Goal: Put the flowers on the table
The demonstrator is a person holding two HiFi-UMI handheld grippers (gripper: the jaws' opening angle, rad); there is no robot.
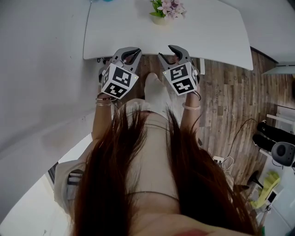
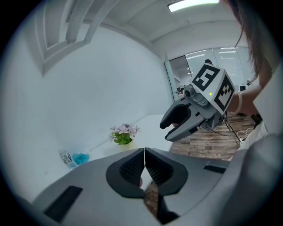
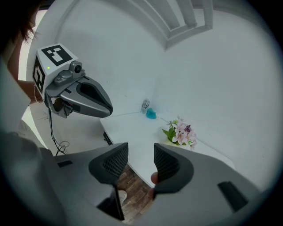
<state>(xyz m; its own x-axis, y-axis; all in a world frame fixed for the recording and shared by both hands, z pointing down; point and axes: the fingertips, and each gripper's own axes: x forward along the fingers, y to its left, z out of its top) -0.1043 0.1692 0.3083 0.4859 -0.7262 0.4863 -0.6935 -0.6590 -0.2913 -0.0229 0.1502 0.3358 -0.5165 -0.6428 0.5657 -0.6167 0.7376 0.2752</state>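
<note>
A small pot of pink flowers (image 1: 168,9) stands on the white table (image 1: 138,32) near its far edge; it also shows in the left gripper view (image 2: 124,132) and the right gripper view (image 3: 181,132). Both grippers hover at the table's near edge, well short of the pot. My left gripper (image 1: 133,51) is shut with nothing in it, its pads pressed together (image 2: 144,152). My right gripper (image 1: 170,50) is open, and only table and floor show in its gap (image 3: 140,150). Each gripper sees the other: the right (image 2: 164,130), the left (image 3: 108,110).
A clear bottle (image 2: 66,158) and a blue object (image 2: 81,157) sit at the table's far corner by the white wall. Wooden floor (image 1: 230,101) lies under and right of the table, with cables, a power strip (image 1: 219,160) and equipment (image 1: 276,152) at the right.
</note>
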